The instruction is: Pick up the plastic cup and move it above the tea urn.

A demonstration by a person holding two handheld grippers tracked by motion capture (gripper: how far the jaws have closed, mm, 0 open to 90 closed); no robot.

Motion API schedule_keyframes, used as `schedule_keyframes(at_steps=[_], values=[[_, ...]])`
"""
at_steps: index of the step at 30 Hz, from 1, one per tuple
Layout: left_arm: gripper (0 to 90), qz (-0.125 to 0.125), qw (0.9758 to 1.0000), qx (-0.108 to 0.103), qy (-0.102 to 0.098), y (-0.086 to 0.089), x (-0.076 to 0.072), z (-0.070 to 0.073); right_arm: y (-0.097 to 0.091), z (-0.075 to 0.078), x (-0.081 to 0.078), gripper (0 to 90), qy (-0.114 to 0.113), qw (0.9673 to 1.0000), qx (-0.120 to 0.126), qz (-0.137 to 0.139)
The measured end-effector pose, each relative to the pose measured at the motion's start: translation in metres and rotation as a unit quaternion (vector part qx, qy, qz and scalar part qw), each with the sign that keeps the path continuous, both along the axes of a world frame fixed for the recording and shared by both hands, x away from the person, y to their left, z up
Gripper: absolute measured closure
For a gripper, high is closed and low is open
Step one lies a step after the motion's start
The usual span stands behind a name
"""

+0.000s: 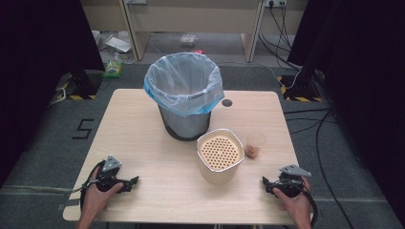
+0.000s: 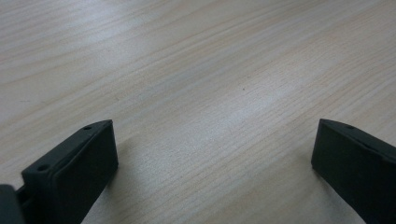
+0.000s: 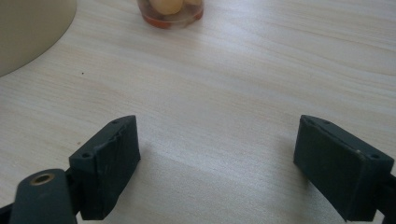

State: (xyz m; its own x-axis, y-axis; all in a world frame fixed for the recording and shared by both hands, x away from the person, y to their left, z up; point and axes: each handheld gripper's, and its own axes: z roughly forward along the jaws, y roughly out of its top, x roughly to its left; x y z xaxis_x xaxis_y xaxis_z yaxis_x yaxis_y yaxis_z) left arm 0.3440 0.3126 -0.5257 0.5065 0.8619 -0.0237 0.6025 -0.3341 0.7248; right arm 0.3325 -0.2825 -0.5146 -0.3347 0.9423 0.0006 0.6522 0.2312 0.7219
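Plastic cup [image 1: 254, 144] w/ orange-brown food bits sits on the wooden table [image 1: 143, 143], just right of the cream perforated-top container [image 1: 219, 155], touching or nearly so; can't tell which. Lined trash bin [image 1: 184, 95] stands behind the container. Right gripper [image 1: 265, 182] rests at the table's near right edge, jaws wide apart, nothing btwn them; cup [image 3: 171, 10] lies ahead of it. Left gripper [image 1: 134, 181] at near left, jaws also spread, empty, over bare wood.

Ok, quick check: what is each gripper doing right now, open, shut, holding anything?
Left gripper: open, nothing between its jaws, resting on the table.
Right gripper: open, holding nothing.
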Motion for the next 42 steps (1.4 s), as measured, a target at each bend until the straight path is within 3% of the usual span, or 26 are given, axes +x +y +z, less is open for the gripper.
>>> schedule_keyframes(at_steps=[13, 15, 17, 20, 23, 28, 35, 42], values=[[0.0, 0.000, 1.0000, 0.000, 0.000, 0.000, 0.000, 0.000, -0.002, 0.001, 0.001, 16.8, 0.001, 1.0000, -0.003, 0.006], [0.0, 0.000, 1.0000, 0.000, 0.000, 0.000, 0.000, 0.000, -0.003, 0.002, 0.001, 20.4, 0.004, 1.0000, 0.000, 0.003], [0.0, 0.000, 1.0000, 0.000, 0.000, 0.000, 0.000, 0.000, -0.006, 0.004, 0.001, 32.7, 0.001, 0.9999, 0.010, 0.011], [0.0, 0.000, 1.0000, 0.000, 0.000, 0.000, 0.000, 0.000, -0.008, 0.010, 0.001, 32.1, -0.003, 0.9995, 0.031, -0.002], [0.0, 0.000, 1.0000, 0.000, 0.000, 0.000, 0.000, 0.000, -0.009, 0.014, 0.001, 32.3, -0.013, 0.9995, 0.029, 0.000], [0.0, 0.000, 1.0000, 0.000, 0.000, 0.000, 0.000, 0.000, -0.004, 0.024, 0.002, 34.5, -0.024, 0.9995, 0.016, 0.009], [0.0, 0.000, 1.0000, 0.000, 0.000, 0.000, 0.000, 0.000, 0.007, 0.056, 0.013, 42.1, -0.040, 0.9989, 0.021, 0.012], [0.0, 0.000, 1.0000, 0.000, 0.000, 0.000, 0.000, 0.000, 0.010, 0.074, 0.029, 47.1, -0.055, 0.9977, 0.034, 0.021]])
